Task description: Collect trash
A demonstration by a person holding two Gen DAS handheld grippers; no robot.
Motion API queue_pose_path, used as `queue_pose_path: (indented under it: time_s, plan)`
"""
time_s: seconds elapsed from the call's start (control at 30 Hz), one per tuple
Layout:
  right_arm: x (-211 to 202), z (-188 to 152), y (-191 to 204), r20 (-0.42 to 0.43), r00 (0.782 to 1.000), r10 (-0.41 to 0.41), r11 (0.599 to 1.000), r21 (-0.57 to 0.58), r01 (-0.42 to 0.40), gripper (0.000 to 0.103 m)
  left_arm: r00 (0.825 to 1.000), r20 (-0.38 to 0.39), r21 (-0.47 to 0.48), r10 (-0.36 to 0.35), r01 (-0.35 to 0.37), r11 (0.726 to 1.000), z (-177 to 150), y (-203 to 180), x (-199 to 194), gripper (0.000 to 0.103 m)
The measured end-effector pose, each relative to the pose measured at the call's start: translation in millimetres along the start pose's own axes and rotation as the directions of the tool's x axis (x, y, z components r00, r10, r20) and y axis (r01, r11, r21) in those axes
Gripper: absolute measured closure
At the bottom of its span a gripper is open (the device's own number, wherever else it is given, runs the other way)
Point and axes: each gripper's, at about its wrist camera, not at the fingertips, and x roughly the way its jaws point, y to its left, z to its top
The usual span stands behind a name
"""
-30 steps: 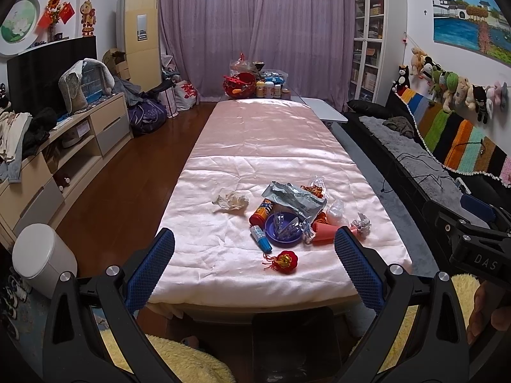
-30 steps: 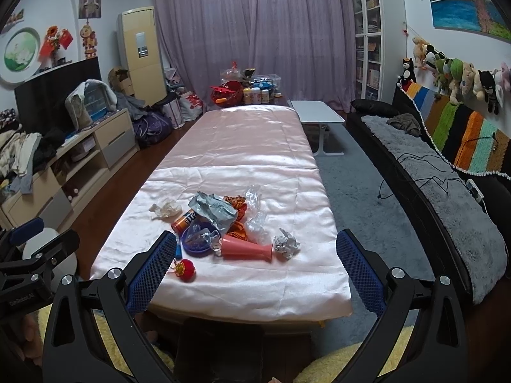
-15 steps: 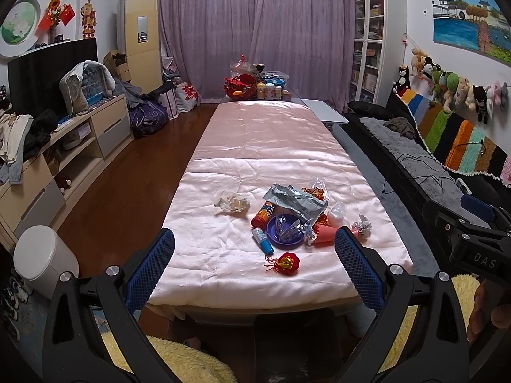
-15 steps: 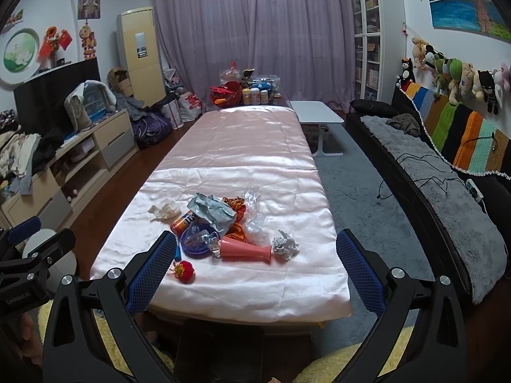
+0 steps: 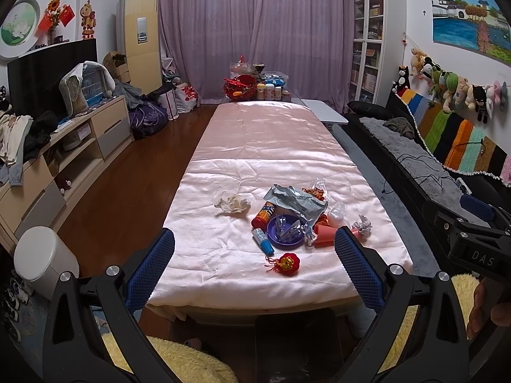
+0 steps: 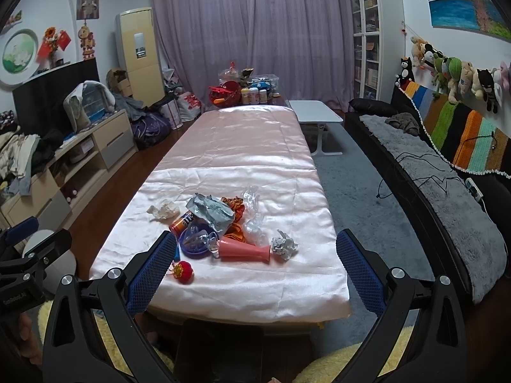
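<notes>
Left hand-held gripper: held wide apart and empty, short of the near edge of the table, with nothing between its blue pads.
Right hand-held gripper: likewise spread wide and empty, facing the same pile from the right.
Trash, location: clustered on the pink cloth at the near end of the table; a crumpled tissue lay apart to the left, a foil ball to the right.
Pile, make-up: a silver wrapper draped over a purple bowl, with an orange can, a small blue tube, a pink cup on its side and clear plastic touching one another.
Red ornament: alone, nearest the table edge.
Bin: white, lidded, on the floor to the left, well apart from the pile.
Risk, sorting: the ornament, bowl and cup may not be trash; a hasty grab could take them.
Risk, grip: thin wrapper and plastic would probably slip or drag neighbours; the satin cloth could bunch under a low pinch.
Risk, rolling: the can and cup, if nudged, might roll off the edge.
Risk, disposal: the bin's lid looked closed, so a drop may miss.
</notes>
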Motion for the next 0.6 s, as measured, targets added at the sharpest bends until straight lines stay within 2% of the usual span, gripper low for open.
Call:
queue_pose_path:
  time_s: [0.4,0.6]
  plan:
    - [9,-1,-10,0.000,1.000,-0.014,1.000,0.020,0.014,0.003,1.000,-0.010,-0.004,-0.013,0.013,1.000,3,6,9,0.008]
    - [20,-5,-17,-0.003,1.000,-0.019,1.000,0.024,0.019,0.003,1.000,-0.017,0.010,0.011,-0.011,1.000,-2,9,22,0.008]
